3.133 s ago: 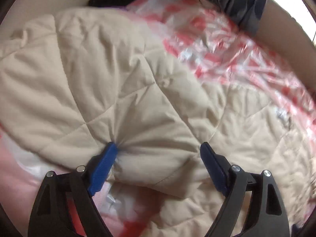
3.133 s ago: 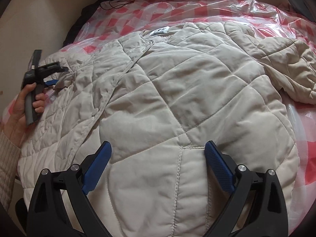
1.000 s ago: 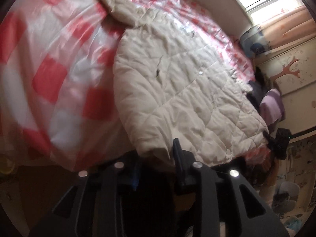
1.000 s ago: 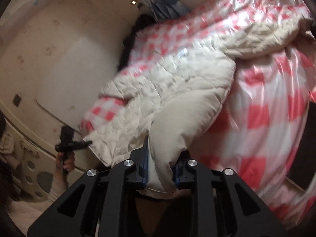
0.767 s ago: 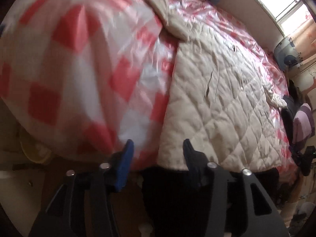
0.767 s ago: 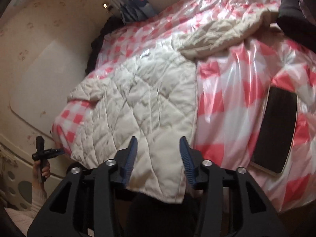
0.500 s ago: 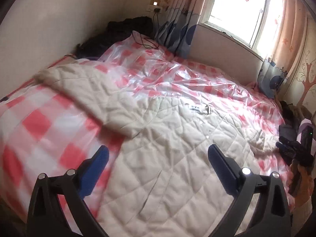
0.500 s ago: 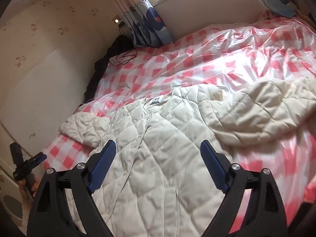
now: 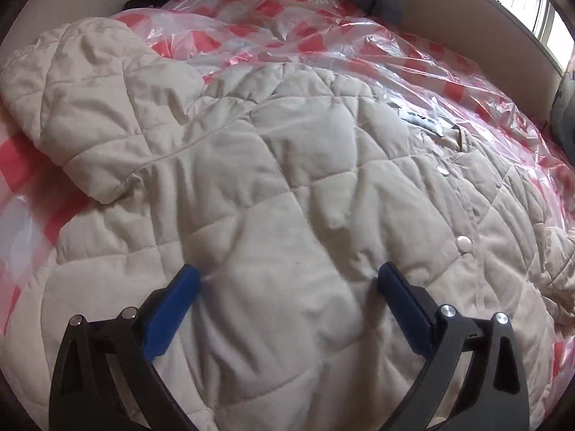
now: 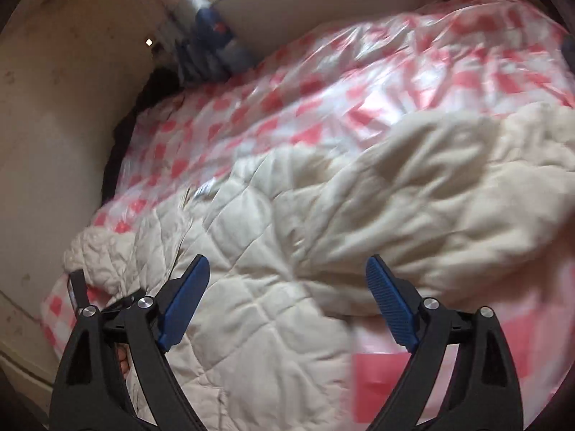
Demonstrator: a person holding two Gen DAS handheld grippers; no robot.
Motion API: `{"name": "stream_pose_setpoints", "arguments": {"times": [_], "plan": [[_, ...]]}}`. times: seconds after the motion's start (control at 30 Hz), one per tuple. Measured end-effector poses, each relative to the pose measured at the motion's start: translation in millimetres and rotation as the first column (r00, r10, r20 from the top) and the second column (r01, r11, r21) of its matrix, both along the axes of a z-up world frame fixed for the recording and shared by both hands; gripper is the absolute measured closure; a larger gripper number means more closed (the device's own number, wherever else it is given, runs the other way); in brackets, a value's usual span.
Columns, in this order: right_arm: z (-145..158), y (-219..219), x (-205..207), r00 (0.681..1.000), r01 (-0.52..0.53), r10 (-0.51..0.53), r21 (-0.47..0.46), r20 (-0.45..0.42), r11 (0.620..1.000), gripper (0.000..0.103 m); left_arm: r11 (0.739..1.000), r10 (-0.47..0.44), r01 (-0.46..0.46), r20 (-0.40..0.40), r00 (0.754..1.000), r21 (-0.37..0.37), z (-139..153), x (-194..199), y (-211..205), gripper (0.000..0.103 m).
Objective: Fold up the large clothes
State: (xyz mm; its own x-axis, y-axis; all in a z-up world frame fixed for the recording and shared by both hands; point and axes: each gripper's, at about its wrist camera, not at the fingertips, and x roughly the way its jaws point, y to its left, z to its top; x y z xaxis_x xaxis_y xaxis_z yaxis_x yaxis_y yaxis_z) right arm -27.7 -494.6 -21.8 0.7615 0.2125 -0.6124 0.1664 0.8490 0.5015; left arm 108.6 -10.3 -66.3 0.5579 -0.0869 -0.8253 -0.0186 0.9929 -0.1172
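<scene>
Here, one quilted beige coat (image 9: 287, 186) is seen spread on the checked, plastic-covered bed (image 9: 323, 46), both sleeves splayed. Two grippers are held over it, left gripper (image 9: 287, 283) and right gripper (image 10: 285, 273), fingers just opened wide, nothing clamped. A sleeve is best gripped at its cuff and drawn flat across the body.

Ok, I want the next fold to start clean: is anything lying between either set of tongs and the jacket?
Nothing visible. The left tongs stand open right over the jacket, the right tongs open over its other side. Only the checked bed cover surrounds it.
</scene>
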Motion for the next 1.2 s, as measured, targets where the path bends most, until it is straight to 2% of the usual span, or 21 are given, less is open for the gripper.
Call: {"name": "stream_pose_setpoints", "arguments": {"times": [0.07,0.17,0.23,0.37,0.4,0.47,0.5,0.53,0.57,0.6,0.67,0.73,0.8,0.83,0.87,0.9,0.93,1.0,1.1,1.2], "plan": [[8,-63,-39,0.983,0.183,-0.183,0.005,0.009,0.983,0.013,1.0,-0.018,0.018,-0.007,1.0,-0.009,1,-5,-4,0.007],[-6,-153,-73,0.922,0.388,-0.386,0.134,-0.04,0.912,0.013,0.999,-0.037,0.037,-0.002,0.999,0.009,3,-11,-14,0.007],[-23,-194,-74,0.907,0.419,-0.417,0.247,-0.064,0.874,0.013,0.999,-0.034,0.034,0.002,0.999,0.006,5,-8,-16,0.007],[-48,-230,-50,0.893,0.446,-0.442,0.309,-0.086,0.84,0.014,1.0,-0.011,0.01,0.048,0.999,0.01,12,-9,-19,0.007],[-54,-234,-45,0.89,0.45,-0.447,0.318,-0.086,0.835,0.017,1.0,-0.011,0.01,0.07,0.997,0.022,15,-10,-21,0.007],[-64,-240,-34,0.89,0.45,-0.448,0.334,-0.088,0.828,0.036,0.999,-0.025,0.02,0.118,0.993,0.05,21,-14,-27,0.007],[-68,-239,-28,0.887,0.454,-0.453,0.341,-0.09,0.823,0.054,0.998,-0.039,0.03,0.135,0.99,0.063,24,-15,-31,0.007],[-71,-241,-27,0.884,0.459,-0.459,0.347,-0.086,0.818,0.08,0.996,-0.054,0.042,0.155,0.986,0.081,26,-18,-35,0.007],[-71,-242,-24,0.883,0.46,-0.464,0.346,-0.077,0.818,0.089,0.994,-0.07,0.053,0.175,0.982,0.1,29,-20,-39,0.007],[-68,-240,-21,0.879,0.465,-0.473,0.335,-0.062,0.82,0.091,0.991,-0.086,0.064,0.191,0.978,0.118,31,-23,-42,0.007],[-52,-233,-21,0.877,0.45,-0.479,0.311,0.019,0.837,0.093,0.984,-0.119,0.087,0.209,0.971,0.158,34,-27,-50,0.007],[-29,-223,-28,0.875,0.414,-0.462,0.265,0.148,0.87,0.093,0.978,-0.142,0.105,0.209,0.967,0.178,35,-29,-53,0.007],[-11,-214,-39,0.859,0.393,-0.445,0.233,0.252,0.89,0.093,0.975,-0.157,0.119,0.209,0.965,0.186,35,-32,-55,0.007],[-6,-211,-42,0.851,0.399,-0.449,0.221,0.272,0.89,0.093,0.975,-0.161,0.123,0.208,0.965,0.188,35,-33,-55,0.007],[-6,-210,-44,0.846,0.409,-0.459,0.222,0.271,0.885,0.092,0.974,-0.166,0.128,0.207,0.964,0.187,35,-34,-55,0.007],[-10,-212,-43,0.85,0.409,-0.463,0.241,0.251,0.88,0.087,0.974,-0.169,0.132,0.205,0.964,0.185,35,-35,-54,0.007],[-18,-217,-41,0.859,0.408,-0.467,0.269,0.211,0.873,0.075,0.974,-0.17,0.133,0.206,0.964,0.184,35,-36,-54,0.007],[-37,-228,-36,0.862,0.431,-0.492,0.33,0.126,0.84,0.061,0.973,-0.172,0.131,0.218,0.961,0.19,37,-38,-54,0.007],[-56,-238,-36,0.846,0.457,-0.528,0.406,0.078,0.792,0.06,0.973,-0.172,0.131,0.221,0.96,0.188,38,-40,-53,0.007],[-62,-241,-35,0.839,0.475,-0.541,0.404,0.059,0.782,0.06,0.973,-0.169,0.125,0.228,0.959,0.194,39,-42,-54,0.007]]}}
